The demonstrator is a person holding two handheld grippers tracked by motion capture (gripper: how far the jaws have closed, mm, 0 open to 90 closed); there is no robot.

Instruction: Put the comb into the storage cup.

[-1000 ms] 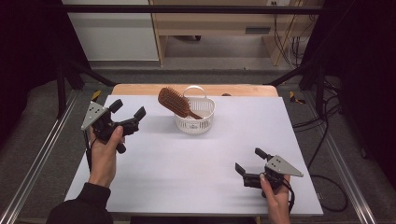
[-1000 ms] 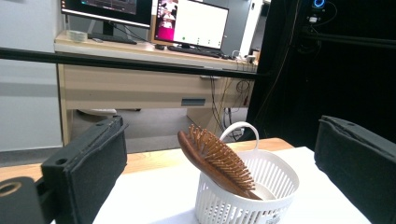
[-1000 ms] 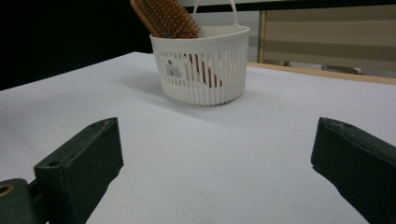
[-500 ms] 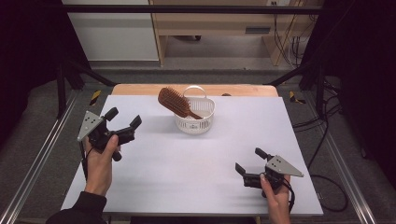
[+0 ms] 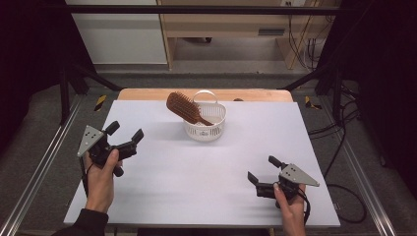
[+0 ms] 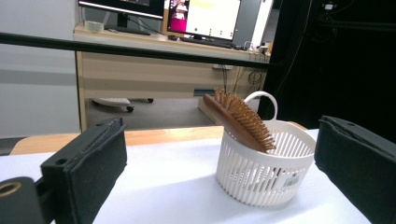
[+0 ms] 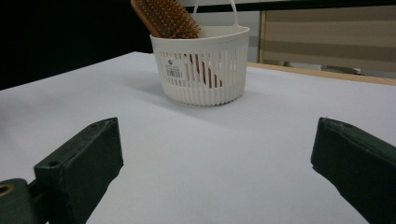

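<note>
A white slotted basket point(image 5: 205, 123) stands near the far edge of the white surface point(image 5: 206, 182), with a wooden hairbrush point(image 5: 184, 108) leaning in it, handle down, bristle head over the rim. The left claw point(image 5: 125, 135) and right claw point(image 5: 261, 169) both have jaws apart, empty, well away from the basket.

Brown hairbrush point(image 5: 183, 107) leans (bristles up) inside white slatted basket point(image 5: 205, 129).
</note>
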